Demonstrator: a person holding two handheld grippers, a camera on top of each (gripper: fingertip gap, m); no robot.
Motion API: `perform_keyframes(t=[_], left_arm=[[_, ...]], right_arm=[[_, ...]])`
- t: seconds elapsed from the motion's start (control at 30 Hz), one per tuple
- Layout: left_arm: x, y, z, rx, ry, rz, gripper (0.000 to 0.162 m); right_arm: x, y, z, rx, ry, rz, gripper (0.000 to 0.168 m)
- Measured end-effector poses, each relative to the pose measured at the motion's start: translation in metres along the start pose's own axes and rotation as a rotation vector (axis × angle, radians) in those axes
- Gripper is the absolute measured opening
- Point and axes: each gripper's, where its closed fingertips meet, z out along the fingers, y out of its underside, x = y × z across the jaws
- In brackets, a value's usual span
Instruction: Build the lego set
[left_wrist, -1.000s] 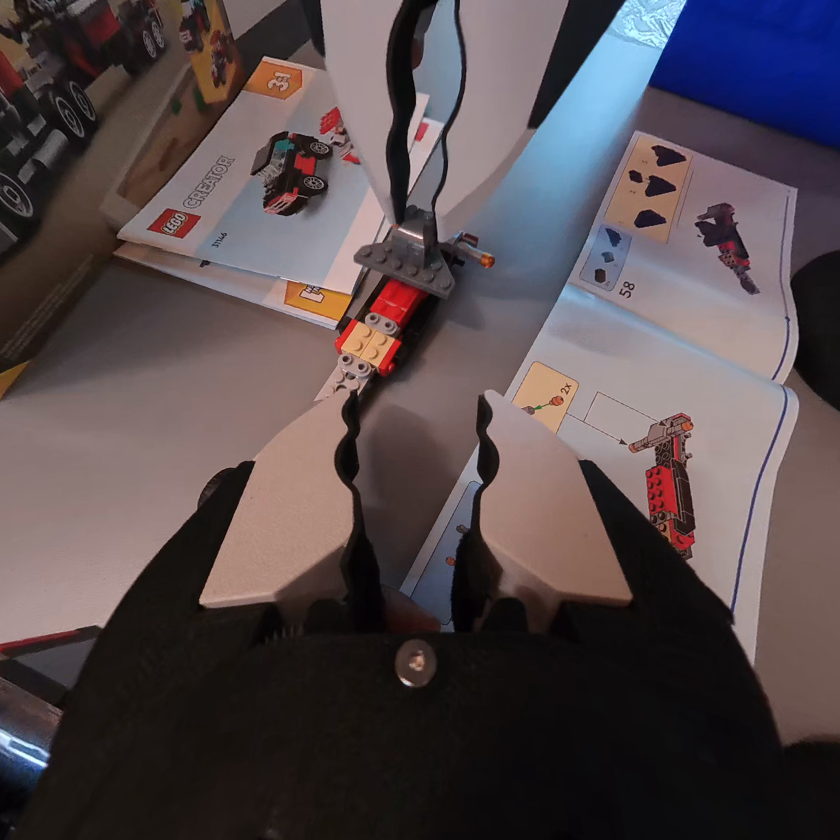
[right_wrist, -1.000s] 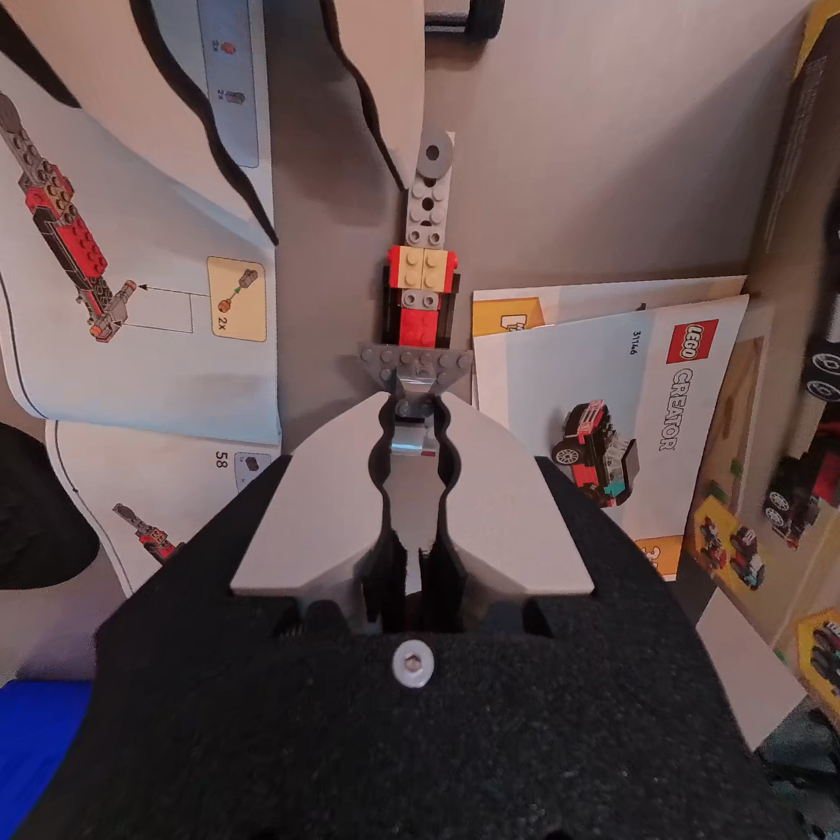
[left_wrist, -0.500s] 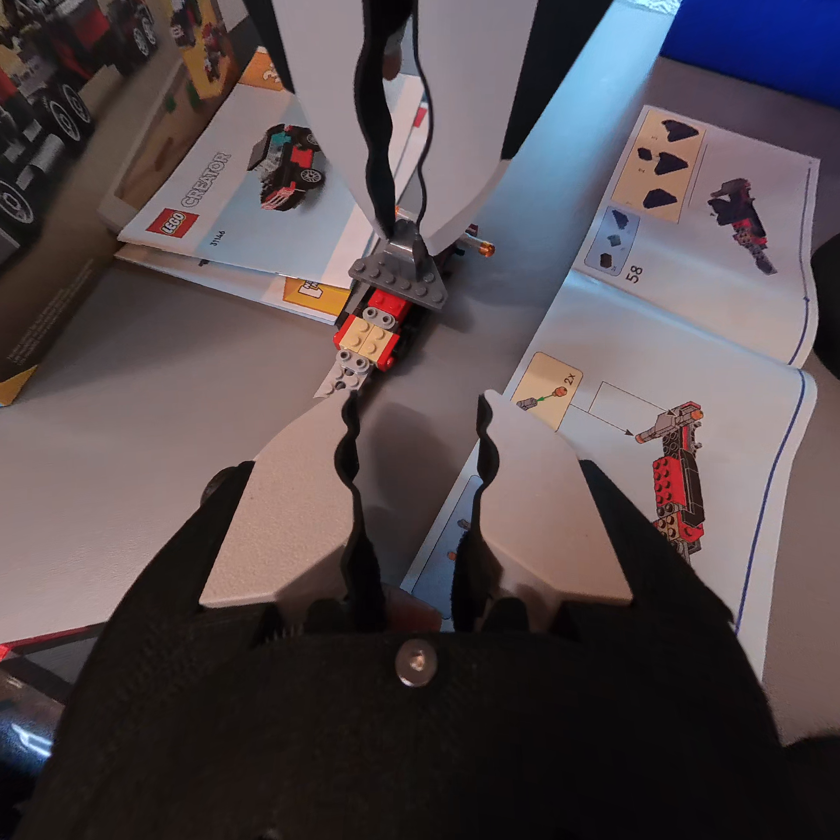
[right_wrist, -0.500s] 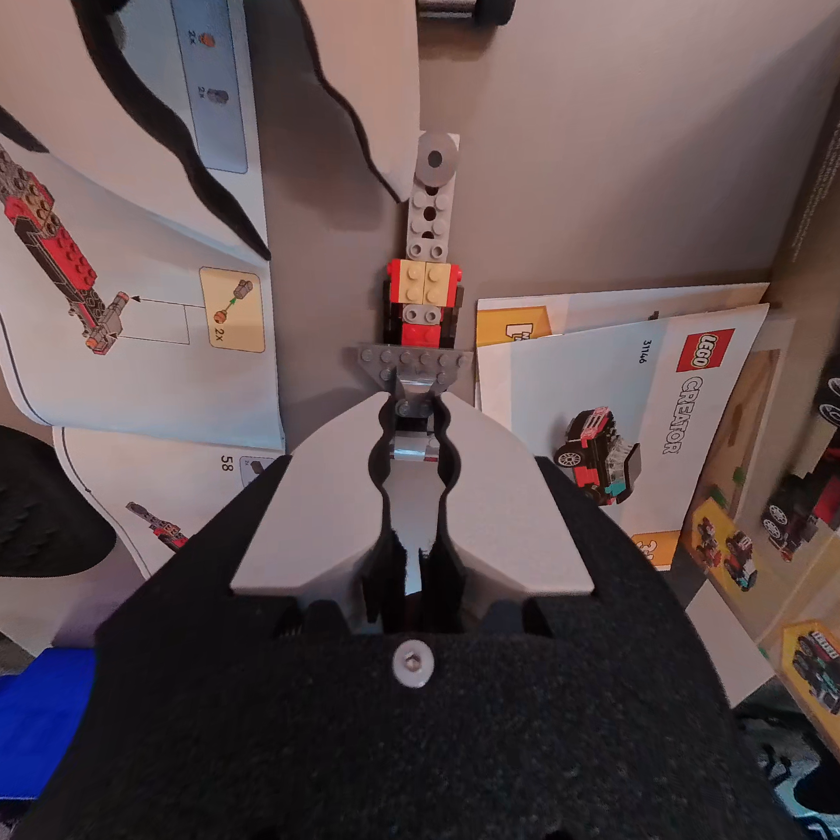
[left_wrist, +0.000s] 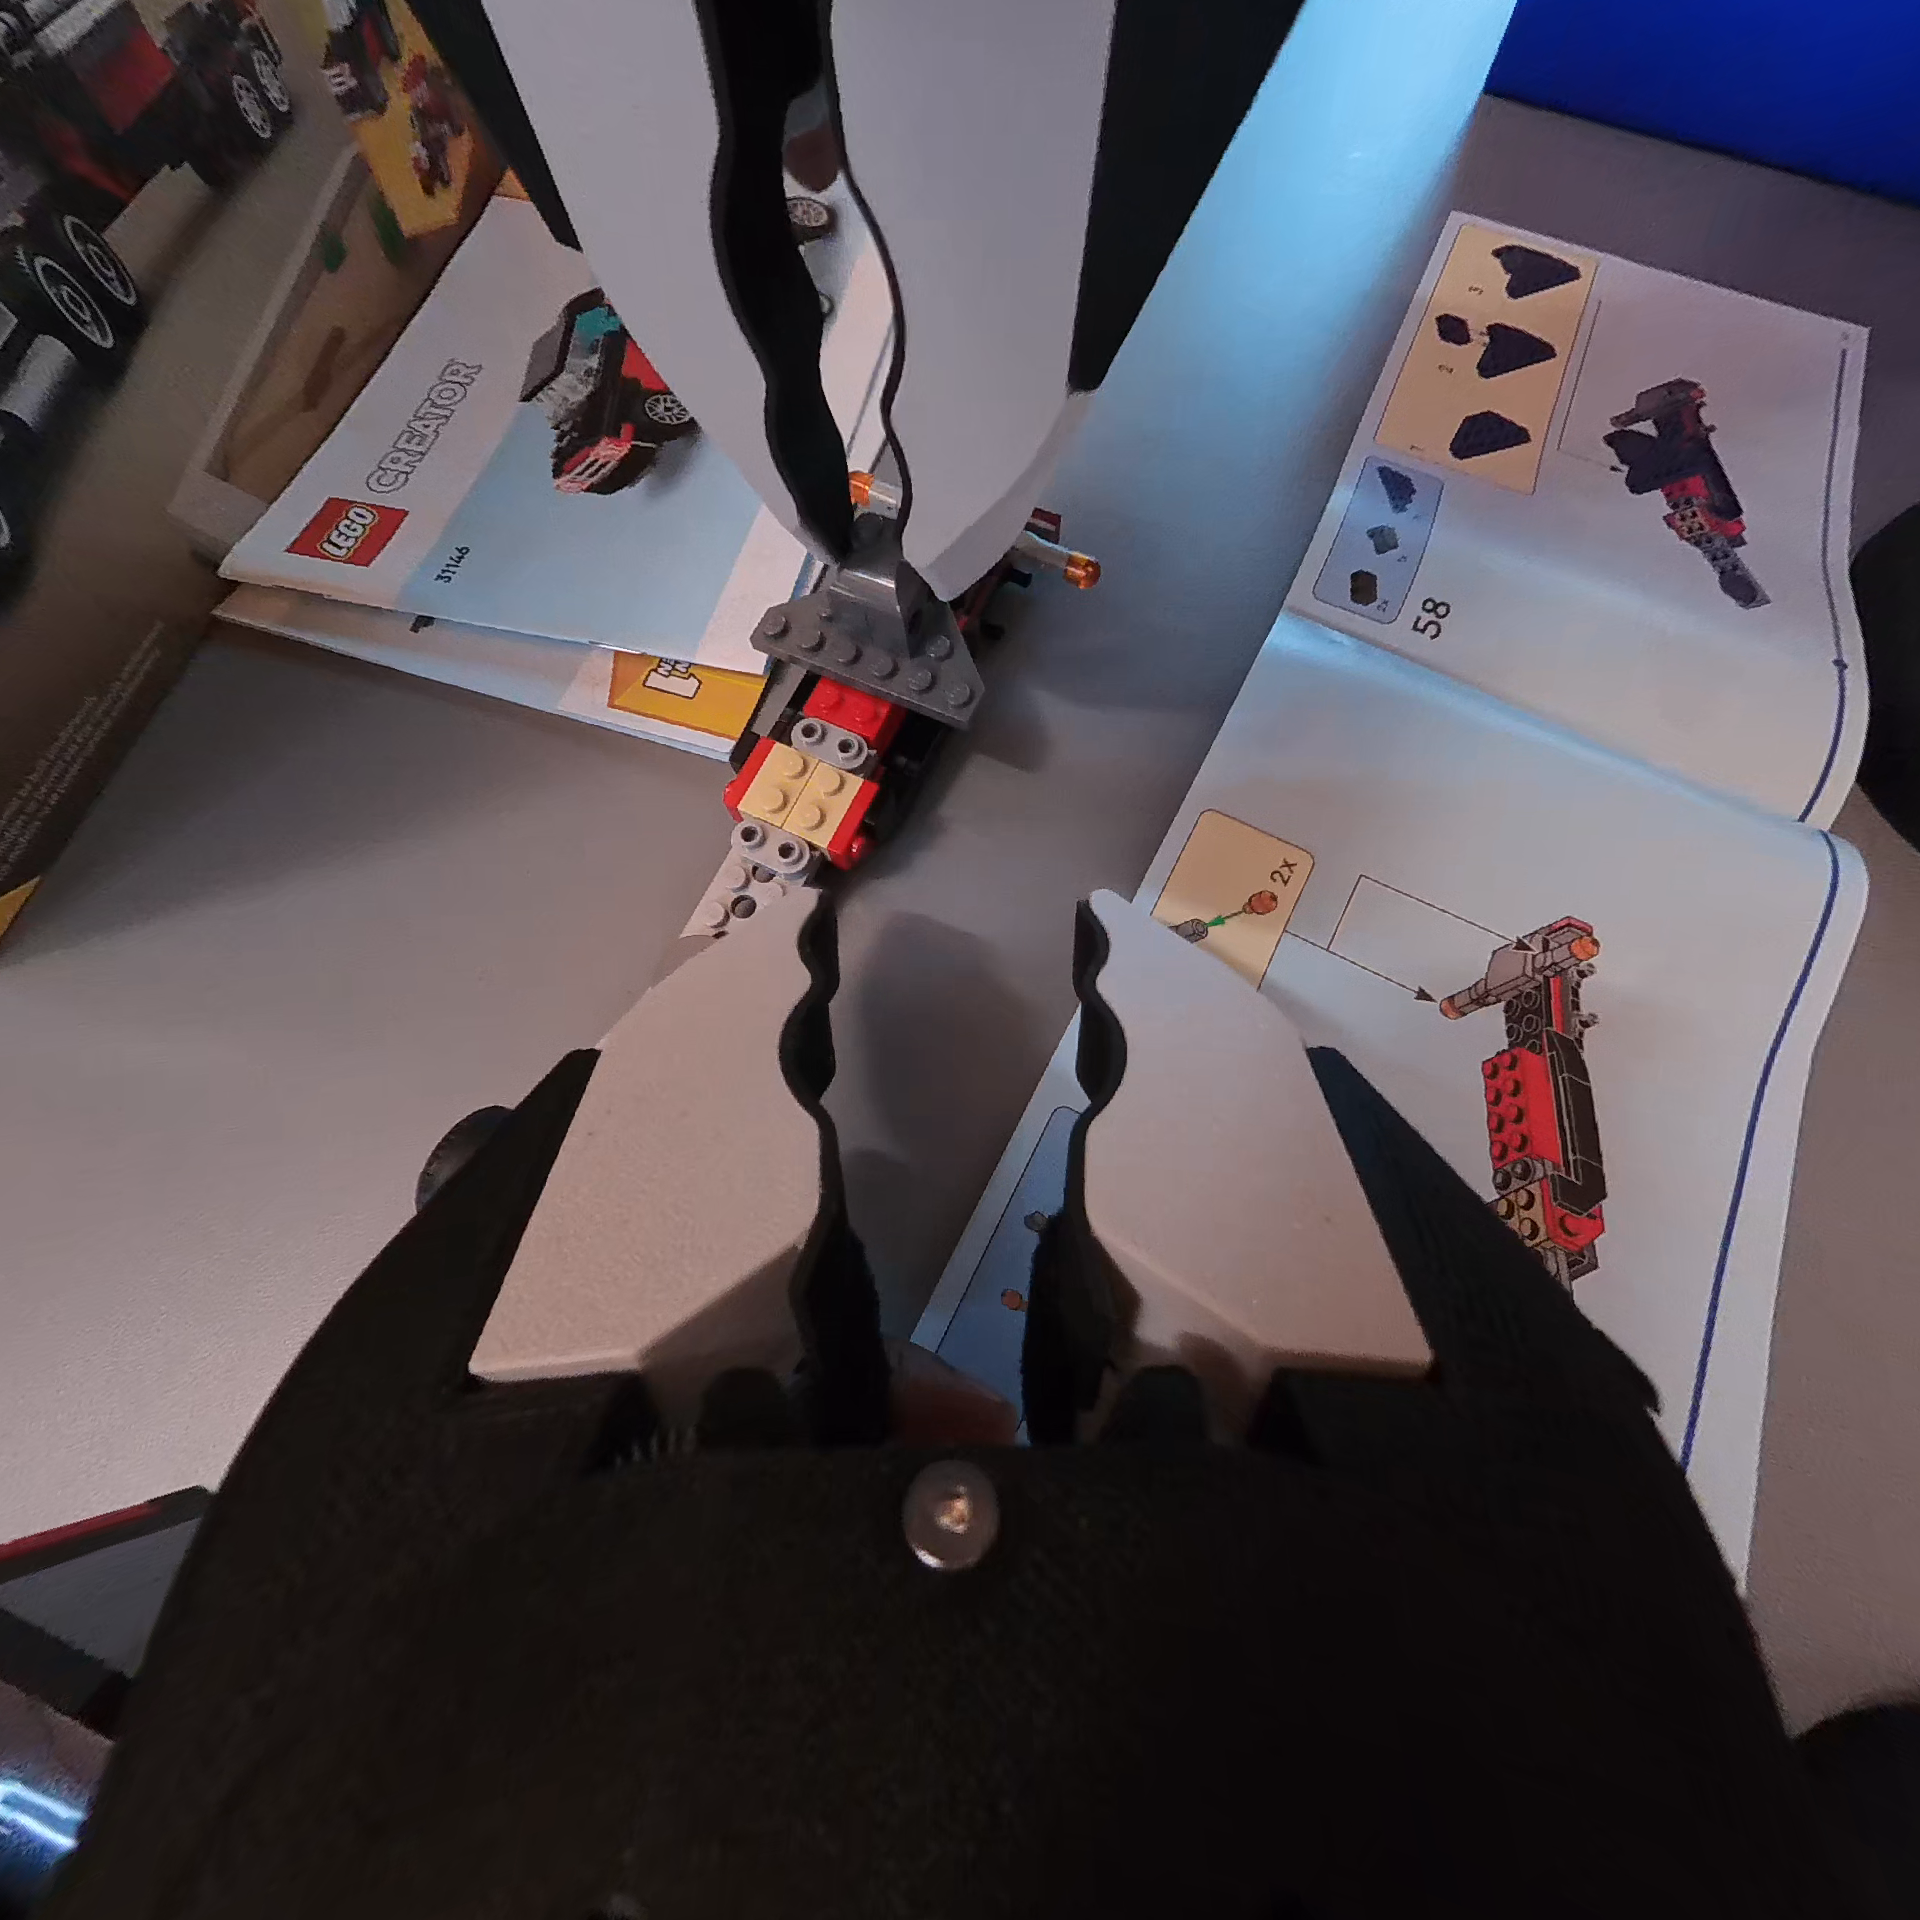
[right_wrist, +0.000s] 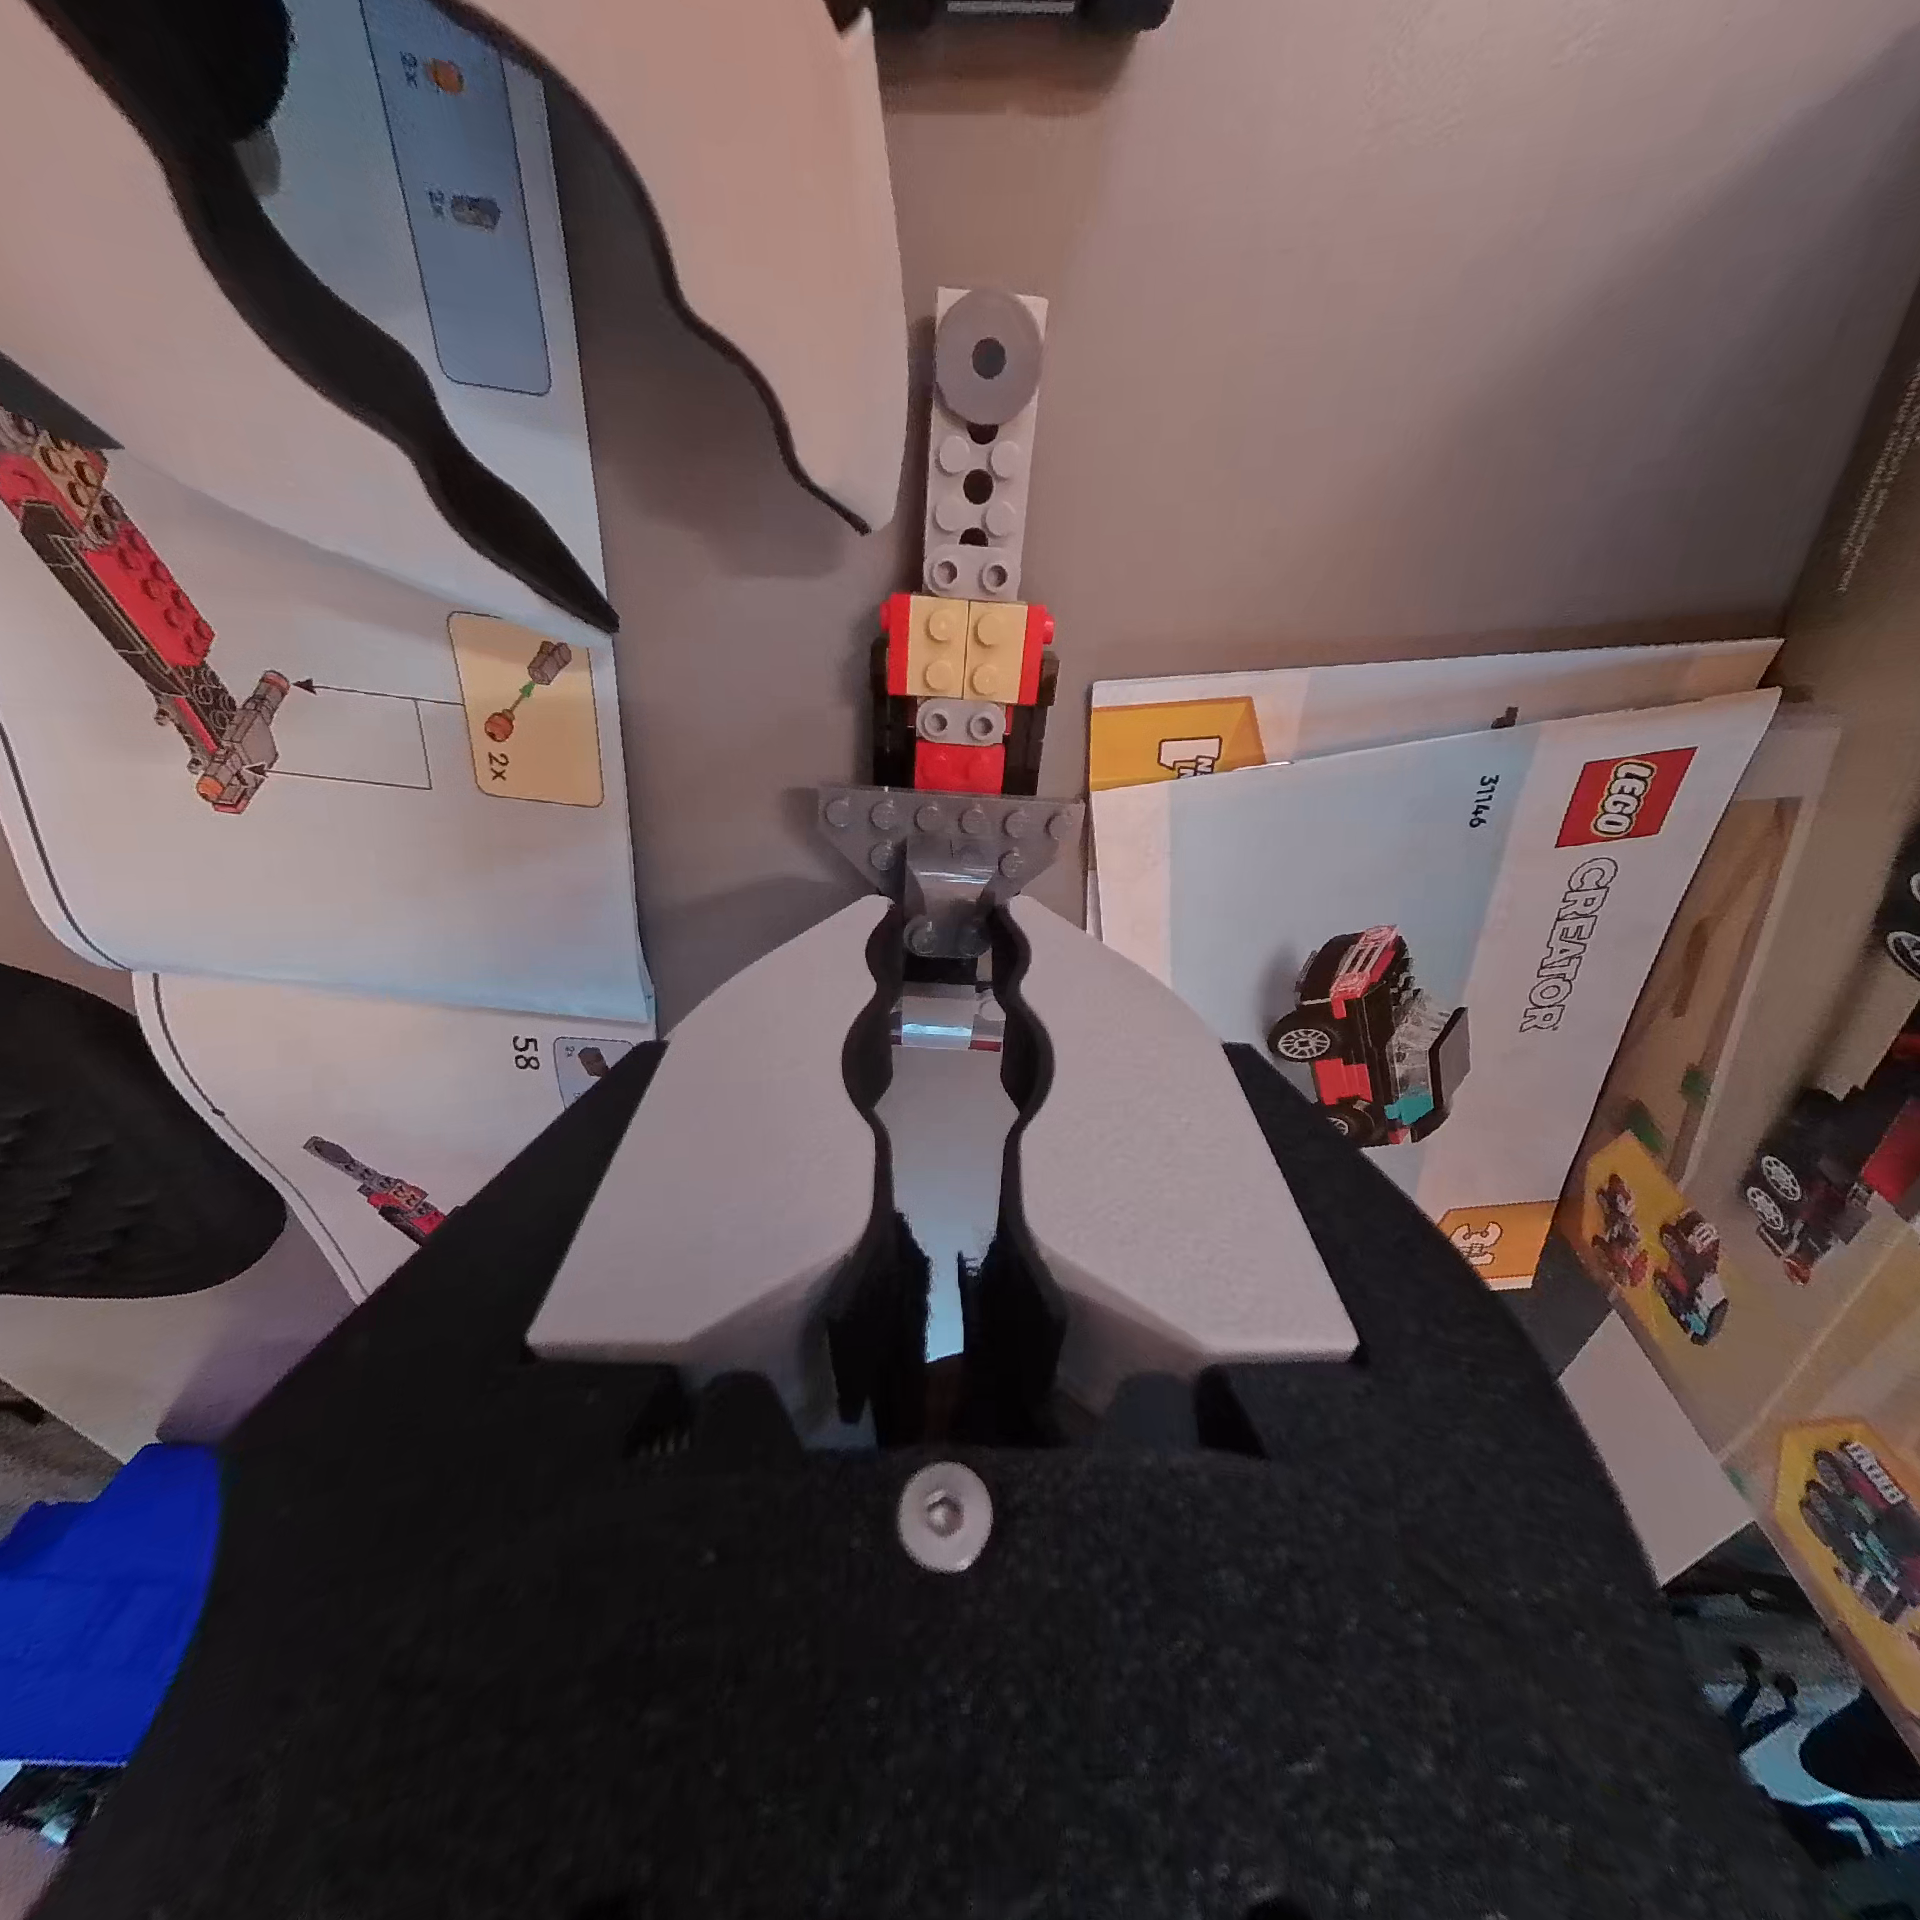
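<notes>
A long lego model (left_wrist: 821, 774) of red, tan, grey and black bricks lies on the grey table, also in the right wrist view (right_wrist: 971, 665). A dark grey wedge plate (left_wrist: 868, 655) sits across its far end, also in the right wrist view (right_wrist: 945, 826). My right gripper (right_wrist: 945, 920) is shut on the small grey piece on top of that wedge plate; it shows from the front in the left wrist view (left_wrist: 868, 540). My left gripper (left_wrist: 951, 914) is open and empty, just short of the model's light grey tail (left_wrist: 738, 899).
An open instruction booklet (left_wrist: 1507, 727) lies right of the model. Closed booklets (left_wrist: 499, 499) and a lego box (left_wrist: 156, 208) lie on the left. Something blue (left_wrist: 1714, 83) is at the far right. A black wheel (right_wrist: 1013, 8) lies beyond the model's tail. My hands' fingertips stand some 6 cm from each other.
The right gripper has stayed shut on the piece on the wedge plate. The left gripper has moved slightly closer to the model's tail and stays open.
</notes>
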Motion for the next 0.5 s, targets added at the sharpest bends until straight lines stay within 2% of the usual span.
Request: perform_keyframes(t=[0.27, 0.5], left_arm=[[0.001, 0.0007, 0.0002, -0.001, 0.009, -0.002, 0.039], [0.0017, 0.0019, 0.0011, -0.01, 0.016, -0.003, 0.038]], right_arm=[[-0.0007, 0.0012, 0.0079, -0.083, -0.021, 0.024, 0.017], [-0.0003, 0.0007, 0.0086, -0.077, -0.031, 0.033, 0.017]])
